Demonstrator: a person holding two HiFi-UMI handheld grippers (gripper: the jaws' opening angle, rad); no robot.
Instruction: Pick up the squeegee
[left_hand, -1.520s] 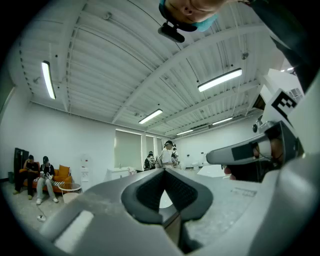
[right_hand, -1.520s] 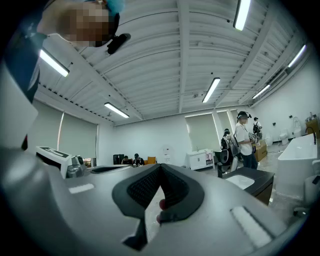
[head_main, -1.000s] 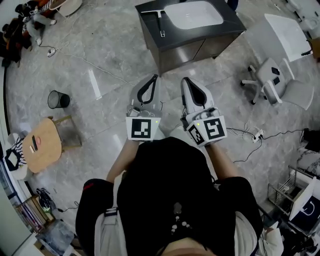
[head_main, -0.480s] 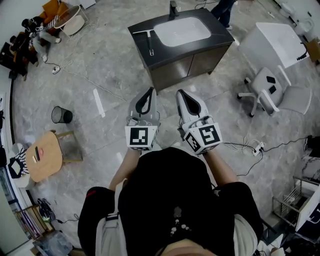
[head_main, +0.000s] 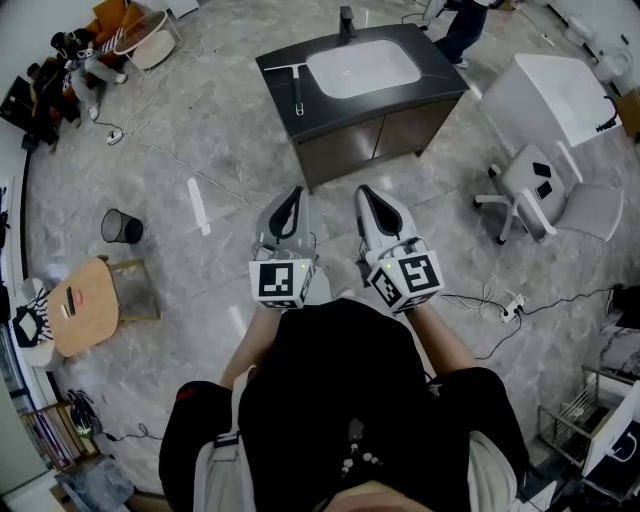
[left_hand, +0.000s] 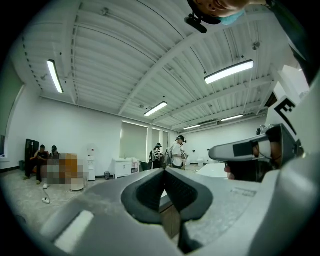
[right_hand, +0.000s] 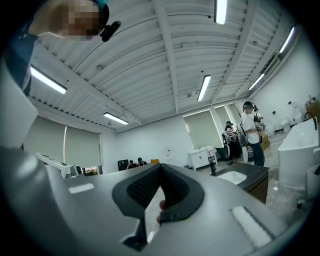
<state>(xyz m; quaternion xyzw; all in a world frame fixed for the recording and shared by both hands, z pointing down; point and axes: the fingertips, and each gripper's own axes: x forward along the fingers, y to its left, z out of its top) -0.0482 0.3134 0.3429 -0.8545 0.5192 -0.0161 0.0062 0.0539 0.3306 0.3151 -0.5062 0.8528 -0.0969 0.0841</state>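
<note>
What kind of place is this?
Probably an open workshop or test hall: a freestanding sink cabinet stands alone on the stone-like floor, an office chair is nearby, and long strip lights run overhead.

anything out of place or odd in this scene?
Nothing damaged or spilled. The squeegee lies flat on the dark counter, left of the basin. Only clutter on the floor: a loose white strip and trailing cables.

Head view steeply down from overhead, gripper views level, forward, sink cabinet (head_main: 372, 128) shared
</note>
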